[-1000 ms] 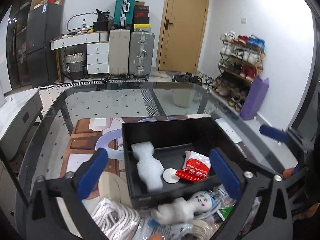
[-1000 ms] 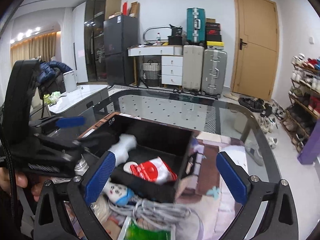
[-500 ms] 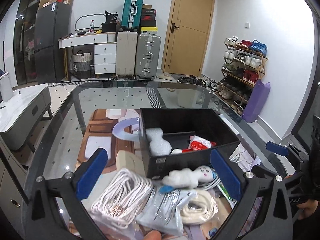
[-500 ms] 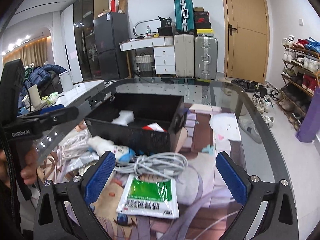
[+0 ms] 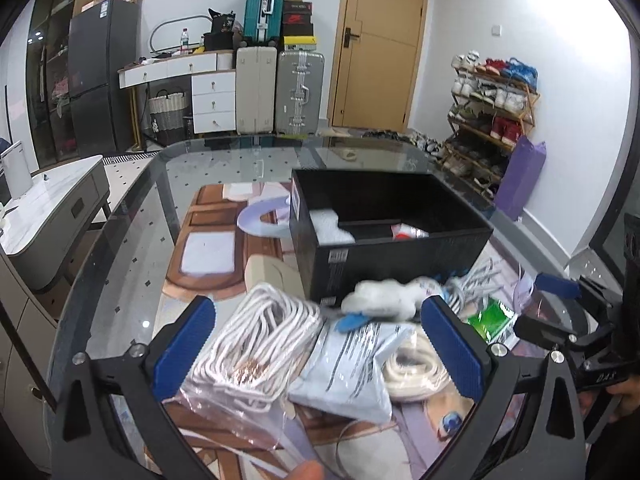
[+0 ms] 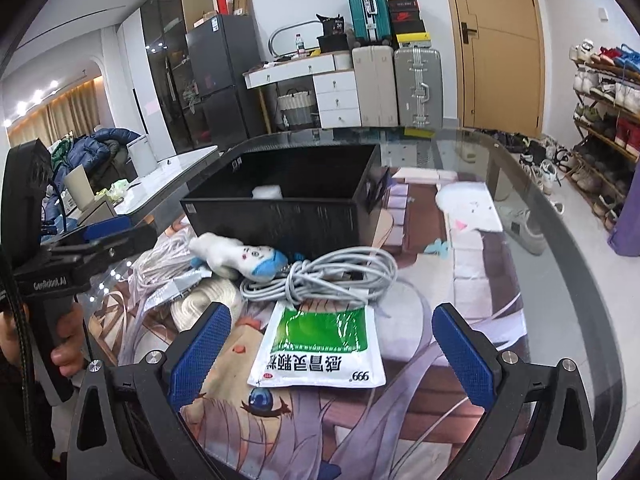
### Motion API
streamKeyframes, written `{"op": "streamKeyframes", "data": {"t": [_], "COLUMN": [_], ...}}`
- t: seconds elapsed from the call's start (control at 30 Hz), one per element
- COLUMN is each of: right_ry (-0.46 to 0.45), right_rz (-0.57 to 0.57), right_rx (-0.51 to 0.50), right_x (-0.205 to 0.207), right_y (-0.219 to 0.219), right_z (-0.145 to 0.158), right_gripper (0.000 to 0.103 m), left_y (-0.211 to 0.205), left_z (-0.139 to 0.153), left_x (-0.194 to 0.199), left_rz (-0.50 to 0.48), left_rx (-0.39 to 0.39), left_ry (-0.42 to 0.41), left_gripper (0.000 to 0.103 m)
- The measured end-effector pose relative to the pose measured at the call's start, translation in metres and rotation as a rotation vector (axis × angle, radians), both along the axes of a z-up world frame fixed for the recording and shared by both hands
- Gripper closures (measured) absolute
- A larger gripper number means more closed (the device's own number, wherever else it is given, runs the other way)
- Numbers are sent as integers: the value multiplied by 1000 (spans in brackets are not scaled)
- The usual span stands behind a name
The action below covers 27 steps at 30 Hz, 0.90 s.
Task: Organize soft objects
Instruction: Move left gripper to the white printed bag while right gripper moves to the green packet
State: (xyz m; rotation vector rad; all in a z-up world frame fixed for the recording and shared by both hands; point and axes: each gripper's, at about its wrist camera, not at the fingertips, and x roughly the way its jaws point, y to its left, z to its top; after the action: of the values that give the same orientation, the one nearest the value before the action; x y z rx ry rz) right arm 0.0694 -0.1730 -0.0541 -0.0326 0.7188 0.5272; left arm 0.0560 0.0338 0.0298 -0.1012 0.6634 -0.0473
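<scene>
A black box (image 5: pixel 400 248) (image 6: pixel 280 220) stands on the glass table and holds white foam (image 5: pixel 332 228) and a red packet (image 5: pixel 408 232). In front of it lie a white plush doll (image 5: pixel 380 300) (image 6: pixel 236 256), a bag of white cords (image 5: pixel 256 344), a grey mailer pouch (image 5: pixel 352 364), a coiled white rope (image 5: pixel 412 368), a grey cable bundle (image 6: pixel 324 276) and a green-and-white sachet (image 6: pixel 320 344). My left gripper (image 5: pixel 320 348) is open and empty above the cords and pouch. My right gripper (image 6: pixel 332 352) is open and empty over the sachet.
An anime-print mat (image 6: pixel 460 272) covers the table's middle. The glass table edge (image 5: pixel 120 216) curves at the left. Suitcases, drawers, a door and a shoe rack (image 5: pixel 492 112) stand behind. The left gripper shows at the left of the right wrist view (image 6: pixel 80 240).
Both grippers have pulled back and down from over the box toward the table's near side. The loose pile in front of the box has come into view. Both stay open.
</scene>
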Motion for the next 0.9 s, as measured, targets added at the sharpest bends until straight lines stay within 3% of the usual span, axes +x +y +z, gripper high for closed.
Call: {"op": "streamKeyframes", "data": {"t": [0.4,0.9], "right_ry": [52,39], "right_rz": [25,20], "right_rx": [-20,-129], "right_x": [7,9], "right_y": [11,30], "right_z": [-21,-38], "right_gripper": [1,1], "left_y": [-4,-3], "left_z": [-21,-28], "left_x": [-2,-3], "left_rz": [-39,-48], "left_rx": [2,-2], "left_ry": [67,96], "left_gripper": [0,0]}}
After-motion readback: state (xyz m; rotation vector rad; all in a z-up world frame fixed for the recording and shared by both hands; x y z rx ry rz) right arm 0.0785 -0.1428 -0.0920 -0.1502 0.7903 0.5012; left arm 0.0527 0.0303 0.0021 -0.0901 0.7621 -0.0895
